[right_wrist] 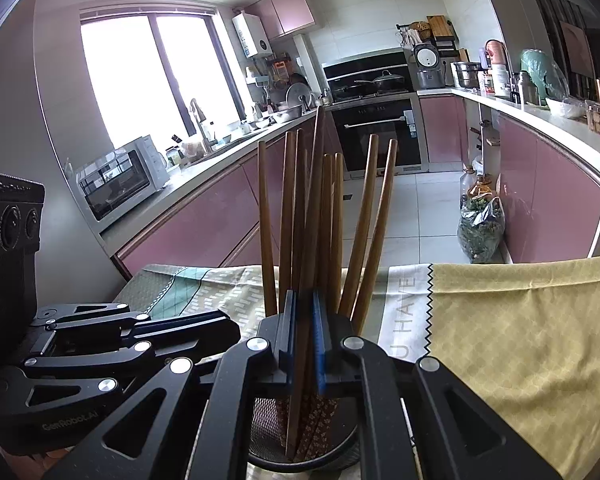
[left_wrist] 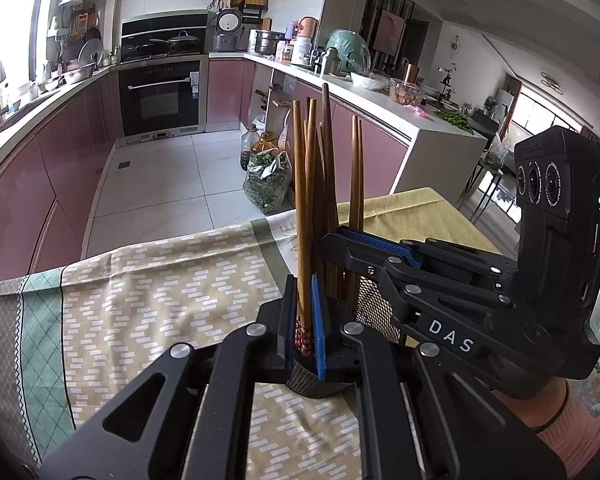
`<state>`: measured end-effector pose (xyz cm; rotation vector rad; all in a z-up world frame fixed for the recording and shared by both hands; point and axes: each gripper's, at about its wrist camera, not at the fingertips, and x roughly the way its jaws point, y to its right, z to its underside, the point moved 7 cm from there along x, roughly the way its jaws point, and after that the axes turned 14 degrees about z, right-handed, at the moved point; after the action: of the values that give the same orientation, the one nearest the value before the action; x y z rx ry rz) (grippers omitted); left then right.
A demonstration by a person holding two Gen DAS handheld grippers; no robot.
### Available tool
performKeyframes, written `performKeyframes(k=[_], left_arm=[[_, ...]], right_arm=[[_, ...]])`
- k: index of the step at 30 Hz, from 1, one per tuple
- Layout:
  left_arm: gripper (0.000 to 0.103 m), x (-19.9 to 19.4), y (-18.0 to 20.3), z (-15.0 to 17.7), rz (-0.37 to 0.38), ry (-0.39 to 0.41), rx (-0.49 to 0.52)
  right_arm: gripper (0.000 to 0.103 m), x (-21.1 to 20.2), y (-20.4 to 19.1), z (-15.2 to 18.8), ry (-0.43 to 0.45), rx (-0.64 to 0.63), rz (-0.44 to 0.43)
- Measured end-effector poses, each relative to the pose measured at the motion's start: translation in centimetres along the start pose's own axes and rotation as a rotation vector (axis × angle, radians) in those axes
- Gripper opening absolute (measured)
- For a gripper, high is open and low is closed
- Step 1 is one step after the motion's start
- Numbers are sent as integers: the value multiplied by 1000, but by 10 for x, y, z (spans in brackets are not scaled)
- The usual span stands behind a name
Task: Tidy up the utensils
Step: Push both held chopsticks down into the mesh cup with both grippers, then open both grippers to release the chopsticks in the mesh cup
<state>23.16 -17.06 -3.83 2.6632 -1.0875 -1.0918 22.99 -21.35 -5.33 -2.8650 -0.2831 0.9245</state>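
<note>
Several brown wooden chopsticks [left_wrist: 326, 184] stand upright in a black mesh holder [left_wrist: 374, 308] on the cloth-covered table. My left gripper [left_wrist: 304, 326] is shut on one chopstick [left_wrist: 302, 216] near its red patterned end, at the holder's rim. My right gripper [right_wrist: 305, 344] is shut on another chopstick [right_wrist: 314, 208] just above the holder [right_wrist: 300, 458]. In the left wrist view the right gripper [left_wrist: 380, 250] sits just right of the bundle. In the right wrist view the left gripper [right_wrist: 204, 326] comes in from the left.
A patterned beige and green cloth [left_wrist: 148, 304] and a yellow cloth [right_wrist: 520, 328] cover the table. Beyond the table edge are a tiled floor, a bag of greens [left_wrist: 268, 180], pink cabinets [left_wrist: 40, 184] and an oven [left_wrist: 160, 96].
</note>
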Motion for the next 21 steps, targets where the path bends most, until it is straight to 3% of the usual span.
performKeyframes(k=[17, 21], left_arm=[[8, 6, -2, 6, 3, 2, -9], [9, 10, -3, 9, 5, 0, -12]], right_arm=[[7, -2, 4, 2, 4, 0, 17], [18, -5, 4, 3, 13, -5, 23]])
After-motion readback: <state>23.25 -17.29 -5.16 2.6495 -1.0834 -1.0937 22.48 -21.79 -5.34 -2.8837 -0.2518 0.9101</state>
